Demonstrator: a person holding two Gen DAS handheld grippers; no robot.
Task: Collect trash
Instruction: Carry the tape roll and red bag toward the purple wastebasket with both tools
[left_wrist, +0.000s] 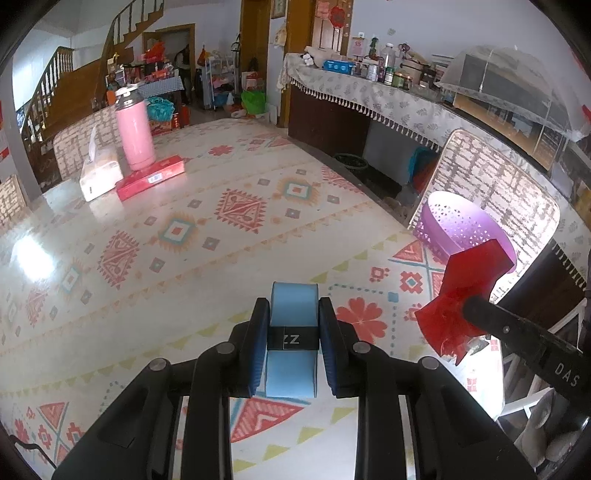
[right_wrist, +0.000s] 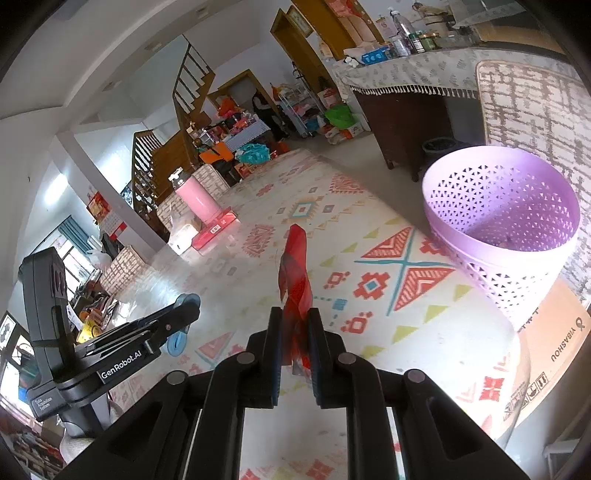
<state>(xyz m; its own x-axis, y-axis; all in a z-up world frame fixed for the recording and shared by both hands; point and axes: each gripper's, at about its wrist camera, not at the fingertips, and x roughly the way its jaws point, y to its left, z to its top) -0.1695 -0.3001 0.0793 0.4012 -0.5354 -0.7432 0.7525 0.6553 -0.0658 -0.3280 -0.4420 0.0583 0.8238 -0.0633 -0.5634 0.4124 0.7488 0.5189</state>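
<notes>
Left tongs (left_wrist: 293, 328) gripping blue flat packet (left_wrist: 293, 306), hovering over patterned table (left_wrist: 221, 229). Right tongs (right_wrist: 294, 332) pinching red crumpled wrapper (right_wrist: 295, 266), jaws nearly closed. Purple perforated basket (right_wrist: 480, 269) standing at table's edge, just right of wrapper. Pink flask (left_wrist: 135, 133), tissue pack (left_wrist: 99, 171), red box (left_wrist: 151, 177) sitting well apart at far end.

The blue roll (left_wrist: 292, 332) clamped in the left gripper (left_wrist: 293, 334) wears a black band printed "ZZ" (the letters lie sideways). In the left wrist view, the black arm of the right gripper (left_wrist: 452, 321) carries "DAS", cut off by the picture's edge. In the right wrist view, the left gripper's body (right_wrist: 122, 363) reads "GenRobot.AI", with a small label lower down, seemingly "Data Acquisition System". The cardboard box (right_wrist: 554, 339) under the purple basket (right_wrist: 517, 266) shows "VIBASHOU", upside down.
</notes>
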